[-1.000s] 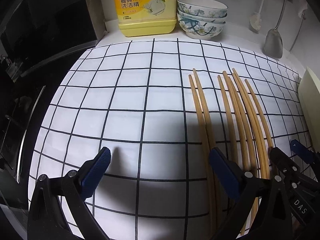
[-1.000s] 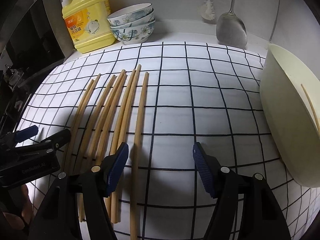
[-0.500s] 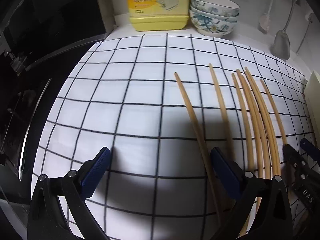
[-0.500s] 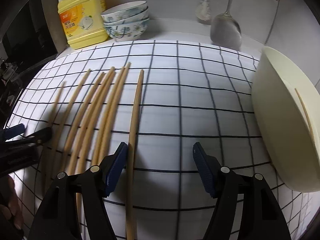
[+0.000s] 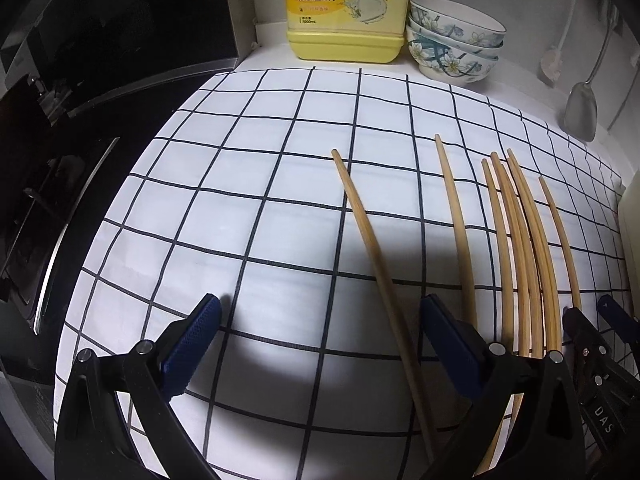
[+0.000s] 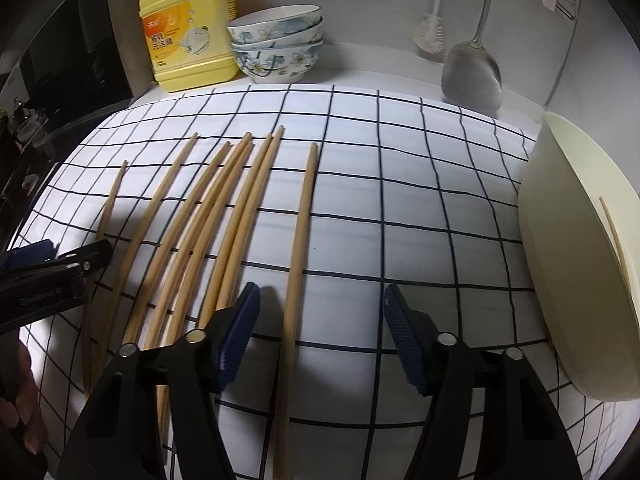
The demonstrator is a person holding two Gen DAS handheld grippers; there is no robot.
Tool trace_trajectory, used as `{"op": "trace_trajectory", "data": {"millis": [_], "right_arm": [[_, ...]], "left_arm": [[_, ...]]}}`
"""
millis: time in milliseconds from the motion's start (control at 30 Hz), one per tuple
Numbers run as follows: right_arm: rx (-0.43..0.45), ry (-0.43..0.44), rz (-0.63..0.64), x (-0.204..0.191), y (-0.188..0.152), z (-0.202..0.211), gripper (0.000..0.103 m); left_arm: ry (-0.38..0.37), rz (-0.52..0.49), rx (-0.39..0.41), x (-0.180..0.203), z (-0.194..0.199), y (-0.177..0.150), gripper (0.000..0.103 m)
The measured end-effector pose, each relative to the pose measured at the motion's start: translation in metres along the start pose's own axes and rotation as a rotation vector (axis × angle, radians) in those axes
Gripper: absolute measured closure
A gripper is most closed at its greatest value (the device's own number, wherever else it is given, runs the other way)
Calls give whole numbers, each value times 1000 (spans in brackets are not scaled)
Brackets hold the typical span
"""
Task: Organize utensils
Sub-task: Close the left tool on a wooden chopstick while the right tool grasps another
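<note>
Lying between the open right claw [image 6: 320,344] fingers, one chopstick [image 6: 298,248].

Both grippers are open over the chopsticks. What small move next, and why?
Probably close the right gripper on the lone chopstick. It lies apart from the bunch, already between the open fingers, and the cream container that holds one chopstick sits just to the right.

The near ends of the chopsticks [image 6: 224,248] hide under the black arms of the right gripper [image 6: 320,334]. The soap bottle [image 5: 346,8] has its top cut off in the left view. The cream tub [image 6: 576,264] runs off the right edge. The small print on the bottle label is too tiny to read.
</note>
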State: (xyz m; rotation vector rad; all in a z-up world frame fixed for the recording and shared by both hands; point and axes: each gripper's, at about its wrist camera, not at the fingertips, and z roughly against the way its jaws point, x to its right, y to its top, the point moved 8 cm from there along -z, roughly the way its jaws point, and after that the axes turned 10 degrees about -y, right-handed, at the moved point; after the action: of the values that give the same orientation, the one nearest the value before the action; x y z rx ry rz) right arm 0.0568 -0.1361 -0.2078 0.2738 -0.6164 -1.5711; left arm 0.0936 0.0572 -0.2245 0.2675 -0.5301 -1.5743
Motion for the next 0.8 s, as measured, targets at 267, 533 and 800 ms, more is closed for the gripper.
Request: {"op": "trace_trajectory", "data": {"millis": [267, 533, 800], "right_arm": [[24, 32, 40, -13, 1, 4, 71], [28, 45, 50, -19, 0, 6, 96], [2, 87, -14, -13, 0, 9, 97]], "left_arm": [[-39, -54, 24, 21, 10, -5, 45], [-89, -101, 22, 33, 13, -8, 90], [-144, -91, -3, 29, 15, -10, 96]]}}
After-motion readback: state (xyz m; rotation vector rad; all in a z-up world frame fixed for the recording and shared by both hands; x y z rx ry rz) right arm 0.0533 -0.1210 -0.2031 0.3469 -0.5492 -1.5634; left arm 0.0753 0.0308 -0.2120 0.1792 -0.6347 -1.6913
